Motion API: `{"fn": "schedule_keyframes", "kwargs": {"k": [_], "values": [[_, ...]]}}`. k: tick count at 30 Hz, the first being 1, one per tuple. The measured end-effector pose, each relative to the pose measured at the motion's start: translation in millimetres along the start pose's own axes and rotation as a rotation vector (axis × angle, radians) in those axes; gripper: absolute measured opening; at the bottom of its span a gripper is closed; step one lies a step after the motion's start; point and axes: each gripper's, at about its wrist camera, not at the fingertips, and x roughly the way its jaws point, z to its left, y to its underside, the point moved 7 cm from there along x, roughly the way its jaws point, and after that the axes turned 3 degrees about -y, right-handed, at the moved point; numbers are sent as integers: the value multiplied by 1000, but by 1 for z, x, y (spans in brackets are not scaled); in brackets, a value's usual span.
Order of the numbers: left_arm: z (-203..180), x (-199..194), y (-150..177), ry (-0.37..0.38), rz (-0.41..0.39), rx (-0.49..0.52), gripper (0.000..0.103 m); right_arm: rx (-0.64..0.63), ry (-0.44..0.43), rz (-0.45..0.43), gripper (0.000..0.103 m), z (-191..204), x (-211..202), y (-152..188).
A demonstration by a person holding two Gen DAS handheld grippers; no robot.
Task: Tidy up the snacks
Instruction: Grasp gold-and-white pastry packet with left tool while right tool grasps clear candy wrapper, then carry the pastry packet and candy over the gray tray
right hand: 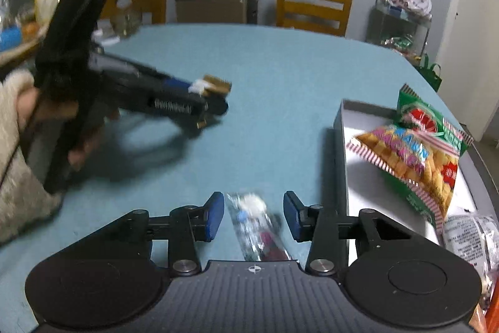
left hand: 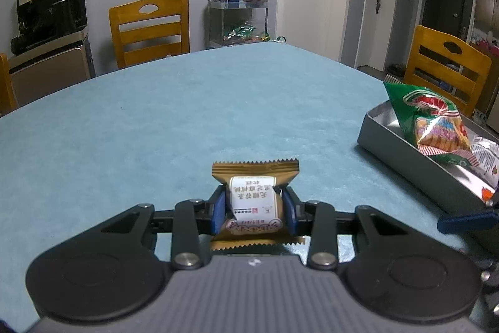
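Observation:
My left gripper (left hand: 254, 209) is shut on a gold-wrapped pastry (left hand: 254, 198) with a white label, held just above the blue table. It also shows in the right wrist view (right hand: 215, 88), off to the left with the gold pastry (right hand: 216, 85) at its tip. My right gripper (right hand: 254, 216) is open, its blue pads either side of a clear-wrapped snack (right hand: 257, 225) lying on the table. A grey tin box (left hand: 414, 167) at the right holds a green prawn cracker bag (left hand: 433, 127) and a white packet (left hand: 486, 159). The box (right hand: 340, 145) and cracker bag (right hand: 414, 155) show in the right wrist view too.
The blue tablecloth (left hand: 187, 130) covers a round table. Wooden chairs (left hand: 151, 28) stand at the far side and another chair (left hand: 446, 64) at the right. A cart with snack bags (left hand: 238, 17) and a black appliance (left hand: 50, 11) stand by the wall.

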Motion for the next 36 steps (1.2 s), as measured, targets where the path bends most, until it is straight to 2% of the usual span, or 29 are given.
{"fn": "schedule_keyframes", "kwargs": {"k": [4, 6, 11, 18, 23, 29, 36], "values": [[-1, 1, -1, 1, 1, 3, 35, 1, 0, 32, 42, 2, 7, 7], [-1, 1, -1, 2, 2, 5, 35, -9, -1, 32, 26, 3, 6, 9], [-1, 2, -1, -1, 3, 7, 35, -30, 11, 7, 16, 8, 6, 7], [-3, -3, -2, -2, -21, 7, 35, -11, -7, -53, 15, 8, -17, 2], [-12, -30, -14, 9, -88, 19, 35, 12, -21, -120, 15, 1, -46, 2], [-44, -68, -28, 39, -159, 60, 35, 28, -38, -195, 15, -16, -82, 6], [-105, -84, -32, 144, -142, 112, 35, 81, -41, -248, 15, -46, -101, 17]]}}
